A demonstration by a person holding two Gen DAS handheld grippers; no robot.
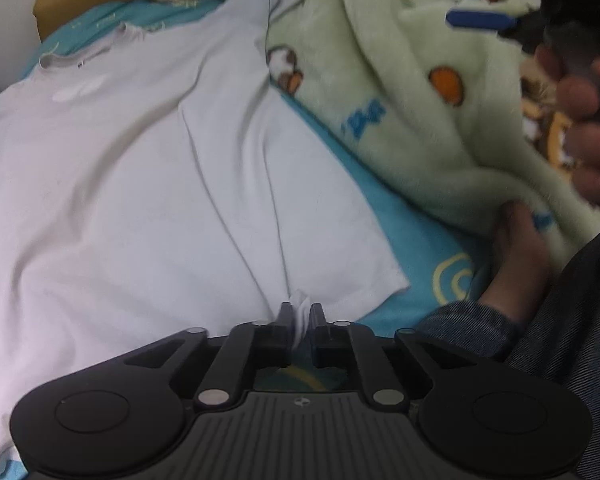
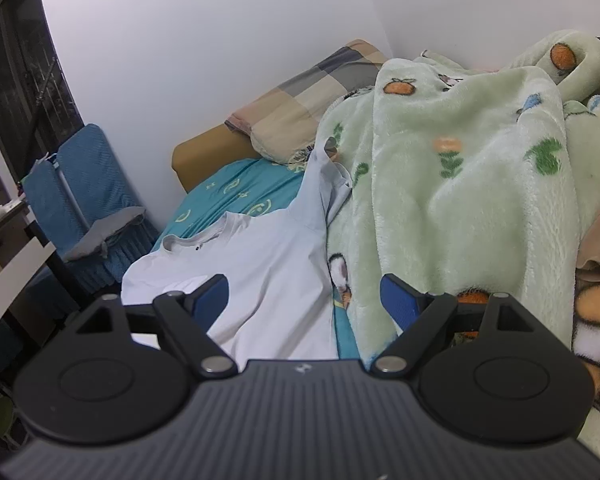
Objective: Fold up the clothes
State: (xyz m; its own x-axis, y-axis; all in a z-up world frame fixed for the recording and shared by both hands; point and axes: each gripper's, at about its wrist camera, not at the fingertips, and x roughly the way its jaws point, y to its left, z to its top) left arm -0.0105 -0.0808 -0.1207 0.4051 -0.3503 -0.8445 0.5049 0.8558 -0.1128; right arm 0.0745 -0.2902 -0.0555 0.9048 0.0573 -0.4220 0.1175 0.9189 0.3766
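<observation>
Where the left gripper (image 1: 300, 312) pinches the shirt (image 1: 140, 168), only its view shows.

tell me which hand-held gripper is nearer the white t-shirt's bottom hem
Left. The left hand-held gripper is pinched on the hem of the white t-shirt. The right hand-held gripper hangs open above the shirt beside the green blanket, gripping nothing.

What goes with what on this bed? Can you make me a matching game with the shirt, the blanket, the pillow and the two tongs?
Things:
1. white T-shirt
2. green blanket
3. checked pillow
4. left tongs
5. right tongs

States:
A. wide open, holding nothing
B. lying against the wall at the head of the bed
C. spread flat on the blue sheet
D. pinching the shirt's hem
E. bunched up beside the shirt

Pairs: 1-C, 2-E, 3-B, 4-D, 5-A
</observation>
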